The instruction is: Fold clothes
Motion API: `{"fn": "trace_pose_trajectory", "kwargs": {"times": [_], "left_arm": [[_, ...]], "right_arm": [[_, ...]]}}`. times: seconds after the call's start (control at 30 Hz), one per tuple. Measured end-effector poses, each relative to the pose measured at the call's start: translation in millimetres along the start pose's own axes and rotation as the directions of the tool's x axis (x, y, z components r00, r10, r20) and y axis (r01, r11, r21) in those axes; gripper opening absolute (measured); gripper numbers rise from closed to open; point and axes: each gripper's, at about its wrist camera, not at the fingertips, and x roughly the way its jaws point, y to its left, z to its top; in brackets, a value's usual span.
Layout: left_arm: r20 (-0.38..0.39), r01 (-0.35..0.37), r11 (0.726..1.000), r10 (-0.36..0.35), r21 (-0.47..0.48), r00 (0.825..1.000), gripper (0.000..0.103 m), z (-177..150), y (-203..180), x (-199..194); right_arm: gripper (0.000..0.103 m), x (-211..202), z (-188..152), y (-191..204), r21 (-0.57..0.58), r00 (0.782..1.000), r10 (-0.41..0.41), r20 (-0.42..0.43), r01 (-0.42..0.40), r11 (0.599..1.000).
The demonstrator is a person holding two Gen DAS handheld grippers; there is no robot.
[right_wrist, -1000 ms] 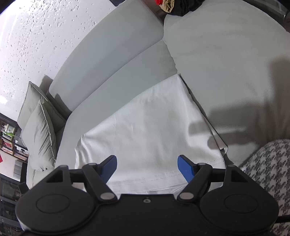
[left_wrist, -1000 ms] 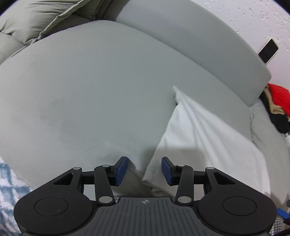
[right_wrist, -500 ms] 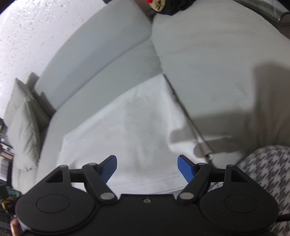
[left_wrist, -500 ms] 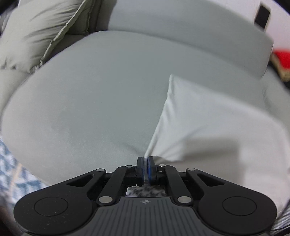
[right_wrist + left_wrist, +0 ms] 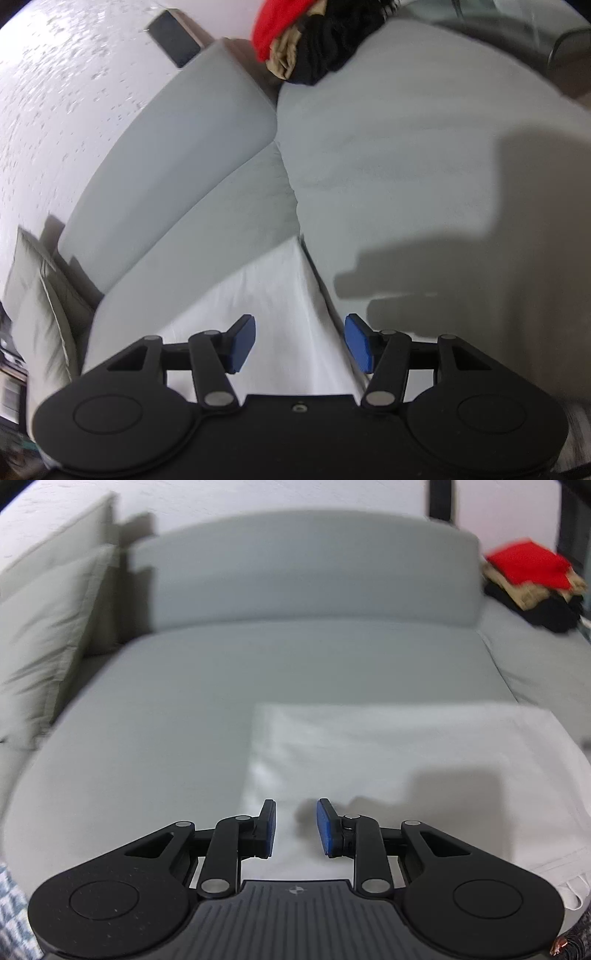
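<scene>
Left jaws reopened over the white cloth, right jaws narrowing at its edge: between folds.

My left hand-held gripper (image 5: pixel 294 829), pinched together half a second ago, has just spread again with nothing between its pads, so I judge a fold released. The white garment (image 5: pixel 406 760) lies flat on the grey sofa seat (image 5: pixel 177 709). My right hand-held gripper (image 5: pixel 300 343) has just been closing but is still parted, straddling the cloth's right edge without pressing it. Bare seat lies left; the folded clothes pile (image 5: pixel 532 579) sits well apart.
</scene>
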Motion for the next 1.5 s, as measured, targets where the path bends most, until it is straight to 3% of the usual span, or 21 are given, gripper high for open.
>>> {"fn": "trace_pose_trajectory", "kwargs": {"times": [0.1, 0.2, 0.37, 0.43, 0.5, 0.53, 0.67, 0.8, 0.9, 0.93, 1.07, 1.17, 1.33, 1.47, 1.5], "left_arm": [[-0.079, 0.016, 0.999, -0.012, 0.05, 0.997, 0.029, -6.2, -9.3, 27.2], [-0.038, 0.038, 0.996, -0.035, 0.074, 0.999, 0.03, -18.8, -4.5, 32.4], [-0.022, 0.061, 0.998, -0.061, 0.023, 0.998, 0.03, -25.1, -2.9, 34.8], [-0.019, 0.06, 0.998, -0.06, 0.021, 0.998, 0.03, -24.2, -2.7, 33.2], [-0.017, 0.061, 0.998, -0.06, 0.016, 0.998, 0.03, -23.2, -1.8, 31.5], [-0.016, 0.064, 0.998, -0.064, 0.009, 0.998, 0.03, -22.8, -0.7, 32.6], [-0.02, 0.082, 0.996, -0.082, -0.018, 0.996, 0.03, -22.3, 4.1, 35.9], [-0.021, 0.089, 0.996, -0.089, -0.031, 0.996, 0.03, -21.9, 6.0, 37.3], [-0.021, 0.09, 0.995, -0.091, -0.033, 0.996, 0.03, -22.6, 5.9, 37.2], [-0.021, 0.09, 0.995, -0.091, -0.034, 0.996, 0.03, -22.9, 5.9, 37.1], [-0.022, 0.095, 0.995, -0.096, -0.038, 0.995, 0.03, -23.1, 6.9, 37.7], [-0.022, 0.101, 0.994, -0.102, -0.045, 0.994, 0.03, -23.4, 8.5, 38.1], [-0.024, 0.105, 0.993, -0.107, -0.051, 0.994, 0.03, -23.2, 8.9, 38.9], [-0.023, 0.108, 0.993, -0.11, -0.054, 0.994, 0.031, -23.4, 9.2, 38.9], [-0.023, 0.109, 0.993, -0.11, -0.054, 0.994, 0.031, -23.5, 9.2, 38.8]], "right_arm": [[0.058, 23.3, 17.3, -4.3, 0.004, 0.994, 0.001, -0.107, -0.001, 1.0], [0.056, 41.2, 26.5, -10.2, 0.0, 0.978, 0.028, -0.207, -0.029, 1.0], [0.047, 64.9, 31.6, -19.8, 0.063, 0.935, 0.165, -0.314, -0.153, 0.986], [0.046, 65.0, 32.0, -25.9, 0.129, 0.921, 0.268, -0.281, -0.241, 0.962], [0.046, 62.5, 29.4, -32.9, 0.204, 0.891, 0.397, -0.222, -0.355, 0.912], [0.047, 62.2, 27.2, -33.3, 0.214, 0.883, 0.42, -0.21, -0.378, 0.901], [0.051, 63.2, 16.3, -19.7, 0.121, 0.904, 0.355, -0.237, -0.336, 0.934], [0.054, 65.1, 8.1, -7.5, 0.072, 0.906, 0.332, -0.263, -0.324, 0.943], [0.054, 62.1, 8.2, -6.7, 0.017, 0.959, 0.181, -0.216, -0.182, 0.983], [0.051, 61.4, 8.5, -10.3, 0.028, 0.965, 0.17, -0.199, -0.168, 0.985], [0.051, 68.9, 10.0, -33.0, 0.193, 0.929, 0.334, -0.161, -0.302, 0.933], [0.05, 83.7, 12.6, -41.0, 0.268, 0.907, 0.398, -0.135, -0.353, 0.896], [0.054, 113.8, 17.8, -30.5, 0.273, 0.932, 0.346, -0.11, -0.306, 0.912], [0.049, 115.4, 19.3, -33.3, 0.333, 0.955, 0.292, 0.052, -0.293, 0.896], [0.048, 114.9, 18.5, -33.8, 0.336, 0.958, 0.281, 0.06, -0.284, 0.898]]}}
